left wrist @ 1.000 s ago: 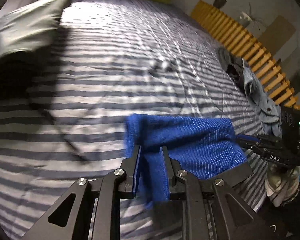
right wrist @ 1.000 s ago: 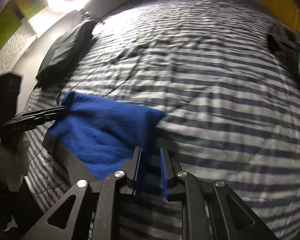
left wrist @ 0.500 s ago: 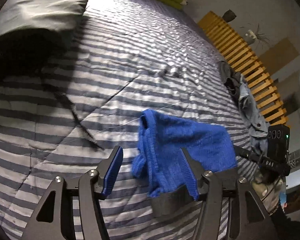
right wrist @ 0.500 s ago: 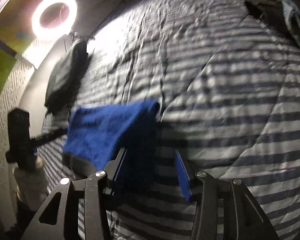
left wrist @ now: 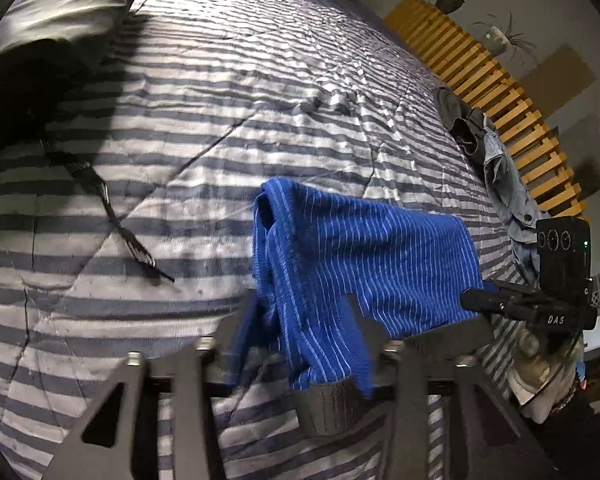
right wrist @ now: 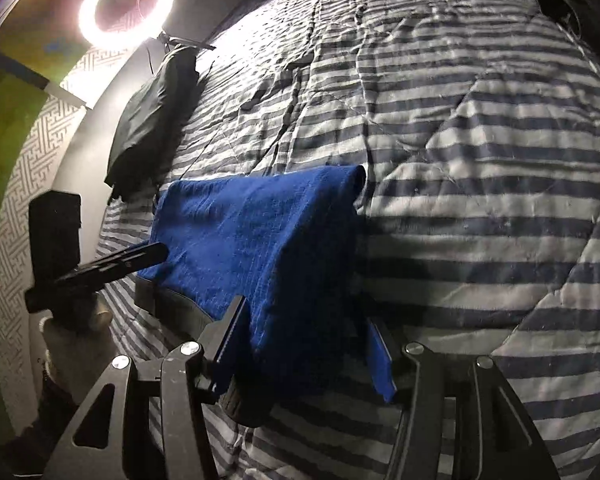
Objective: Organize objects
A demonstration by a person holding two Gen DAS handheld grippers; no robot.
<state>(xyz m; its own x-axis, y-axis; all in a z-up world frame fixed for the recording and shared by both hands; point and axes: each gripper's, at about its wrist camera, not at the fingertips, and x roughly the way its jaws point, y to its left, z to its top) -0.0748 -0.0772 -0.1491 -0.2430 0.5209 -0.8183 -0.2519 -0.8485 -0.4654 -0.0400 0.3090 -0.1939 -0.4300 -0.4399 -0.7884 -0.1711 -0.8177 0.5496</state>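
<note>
A folded blue cloth [left wrist: 364, 256] lies on the striped bed [left wrist: 220, 120] near its edge, draped between both tools. The left gripper [left wrist: 296, 324] and right gripper [right wrist: 304, 332] each stand spread apart, cloth loose between their fingers.

left gripper [left wrist: 296, 328] fingers: blurred, near one partly behind blue cloth [left wrist: 364, 256]
right gripper [right wrist: 304, 328] mount: hidden under cloth fold
pillow [left wrist: 64, 4]: cut off at far-left edge
clothes pile [right wrist: 556, 0]: cut by far-right edge, too dark
</note>
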